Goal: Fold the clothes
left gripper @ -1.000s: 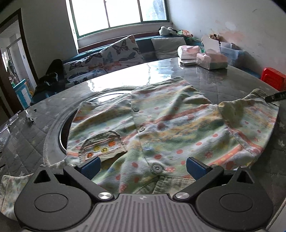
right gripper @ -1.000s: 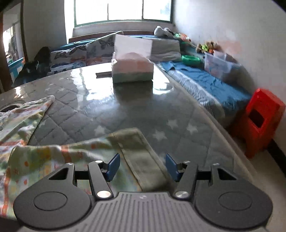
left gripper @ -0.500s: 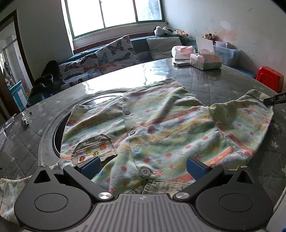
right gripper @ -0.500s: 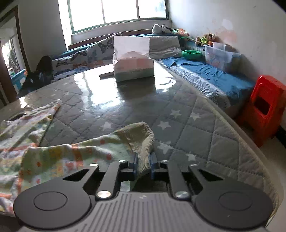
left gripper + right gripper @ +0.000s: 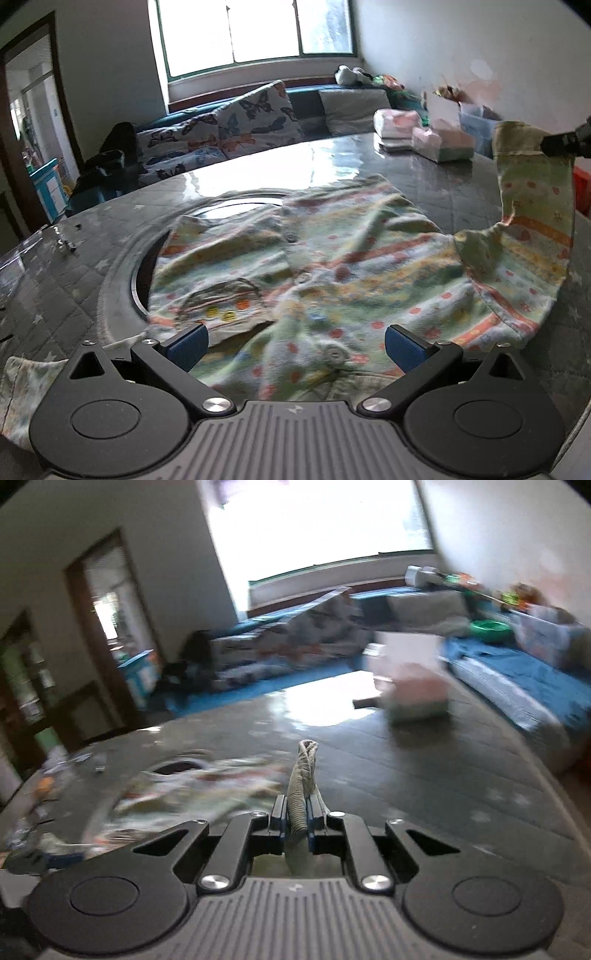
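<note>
Right tongs pinching the shirt cuff; left tongs spread, patterned shirt spread ahead on the counter.

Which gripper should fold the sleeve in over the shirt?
Right. The right gripper is shut on the sleeve cuff, lifted above the table. The left gripper is open over the shirt, holding nothing.

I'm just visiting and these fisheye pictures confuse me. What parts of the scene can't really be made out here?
- Right wrist view: motion blur smears the shirt and the tissue box; no pattern or print is readable.
- Right wrist view: the cuff vanishes between the shut fingers of the right hand-held gripper, so the depth of the grip is hidden.
- Left wrist view: the left hand-held gripper, open, covers the shirt's near hem.
- Left wrist view: the frame edge cuts off the right hand-held gripper.
</note>
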